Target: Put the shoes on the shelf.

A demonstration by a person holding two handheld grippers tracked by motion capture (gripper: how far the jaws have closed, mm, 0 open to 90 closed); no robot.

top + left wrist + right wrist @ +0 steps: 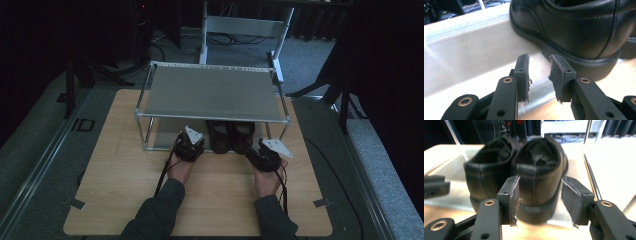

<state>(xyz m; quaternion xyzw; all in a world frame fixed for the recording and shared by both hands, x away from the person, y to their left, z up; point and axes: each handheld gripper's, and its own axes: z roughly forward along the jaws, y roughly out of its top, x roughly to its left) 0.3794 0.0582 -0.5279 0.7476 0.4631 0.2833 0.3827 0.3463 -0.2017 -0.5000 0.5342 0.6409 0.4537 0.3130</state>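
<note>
Dim grey carpet and dark curtains surround our work area, where a wooden table [150,200] carries a metal two-tier rack [212,95]. From the high view we see a pair of black shoes [231,136] standing side by side on the rack's lower shelf, under the grey top shelf, heels toward us. Our left gripper [189,145] sits just in front of the shelf edge, left of the shoes, and our right gripper [265,154] sits at the right of them, near the rack's front post; both sleeves come in from the bottom edge.

Along the left gripper view, our two black jaws stand a little apart with nothing between their worn pads; a narrow open gap. Just beyond the right-hand jaw we see the left shoe [584,27] on the pale shelf surface [469,47]; whether that pad touches its sole we cannot tell.

Along the right gripper view, our jaws stand wide on either side of the heel of the right shoe [540,172]. Its pads are clear of the leather on both sides, so we hold nothing. Its twin stands touching it on the left, and a thin rack rod [591,175] runs along the right
</note>
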